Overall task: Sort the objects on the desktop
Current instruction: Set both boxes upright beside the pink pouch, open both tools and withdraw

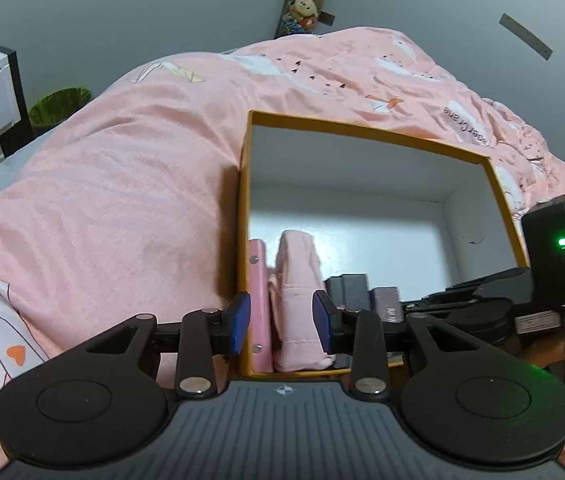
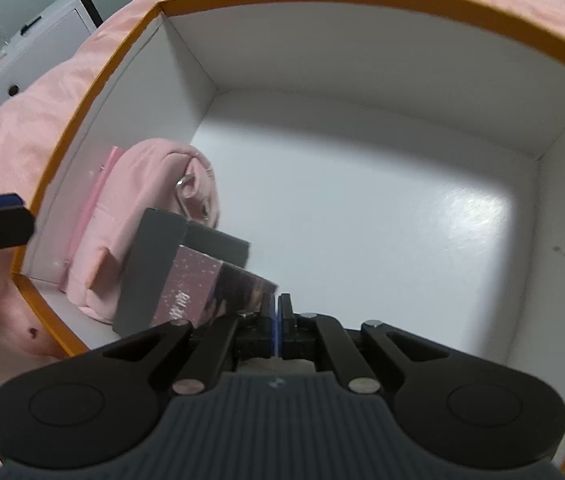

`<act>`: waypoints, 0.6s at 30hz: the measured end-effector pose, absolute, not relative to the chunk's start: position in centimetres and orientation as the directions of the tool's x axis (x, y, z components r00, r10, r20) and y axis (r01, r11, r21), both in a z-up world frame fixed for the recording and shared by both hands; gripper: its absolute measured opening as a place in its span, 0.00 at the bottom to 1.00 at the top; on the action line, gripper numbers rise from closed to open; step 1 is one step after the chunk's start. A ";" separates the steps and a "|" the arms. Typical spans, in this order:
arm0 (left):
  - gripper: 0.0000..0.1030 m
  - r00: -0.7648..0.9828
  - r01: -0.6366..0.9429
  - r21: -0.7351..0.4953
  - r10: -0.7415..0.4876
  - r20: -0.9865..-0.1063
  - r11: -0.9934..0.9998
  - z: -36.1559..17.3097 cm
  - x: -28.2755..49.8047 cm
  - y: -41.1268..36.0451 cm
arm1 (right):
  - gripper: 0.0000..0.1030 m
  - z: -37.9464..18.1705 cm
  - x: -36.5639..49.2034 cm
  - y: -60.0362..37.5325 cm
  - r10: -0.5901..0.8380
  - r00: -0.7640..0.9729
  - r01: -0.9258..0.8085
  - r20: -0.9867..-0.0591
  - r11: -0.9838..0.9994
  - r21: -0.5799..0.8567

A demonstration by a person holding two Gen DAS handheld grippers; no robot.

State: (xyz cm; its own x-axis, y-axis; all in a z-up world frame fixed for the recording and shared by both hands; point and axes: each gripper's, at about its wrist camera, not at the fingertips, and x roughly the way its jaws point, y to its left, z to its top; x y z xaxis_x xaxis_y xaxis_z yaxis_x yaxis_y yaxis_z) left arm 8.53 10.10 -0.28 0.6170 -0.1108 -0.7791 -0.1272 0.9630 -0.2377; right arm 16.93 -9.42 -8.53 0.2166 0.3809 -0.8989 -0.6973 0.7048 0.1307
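Over the orange-rimmed box, the right gripper has its fingers pressed together, empty, beside the purple carton; the left gripper hangs spread, holding nothing

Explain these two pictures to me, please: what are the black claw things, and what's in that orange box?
There is no robot here. A person holds a two-finger gripper in each hand, and each gripper carries a wide-angle camera looking forward along its fingers, so each picture is one gripper's own view.

The left wrist view shows the left gripper with its blue-padded jaws partly apart and nothing pressed between them, hovering over the near edge of an orange-rimmed box that sits on a pink quilt.

The right wrist view looks down inside the box. The right gripper is shut, and nothing shows between its pads.

Along one wall stand a pink notebook, a pink fabric pouch, a grey box and a purple starry box. The rest of the white floor shows nothing.
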 end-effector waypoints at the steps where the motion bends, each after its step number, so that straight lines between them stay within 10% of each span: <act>1: 0.38 0.621 -0.117 -0.236 -0.114 -0.776 0.965 0.0 8.4 9.8 | 0.02 -8.3 16.7 -9.5 0.375 0.237 -0.698 -0.896 0.708 0.111; 18: 0.38 0.605 0.057 -0.278 -0.255 -0.754 0.959 0.7 5.1 5.0 | 0.23 0.2 7.7 -18.0 0.561 0.498 -0.586 -0.662 0.780 0.220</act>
State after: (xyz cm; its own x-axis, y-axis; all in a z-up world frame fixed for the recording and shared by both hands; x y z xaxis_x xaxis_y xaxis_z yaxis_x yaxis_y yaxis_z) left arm 5.05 5.04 0.72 0.6049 -0.2547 -0.7545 0.0565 0.9588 -0.2784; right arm 7.68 -17.97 0.24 0.4975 0.5611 -0.6615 -0.5864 0.7795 0.2202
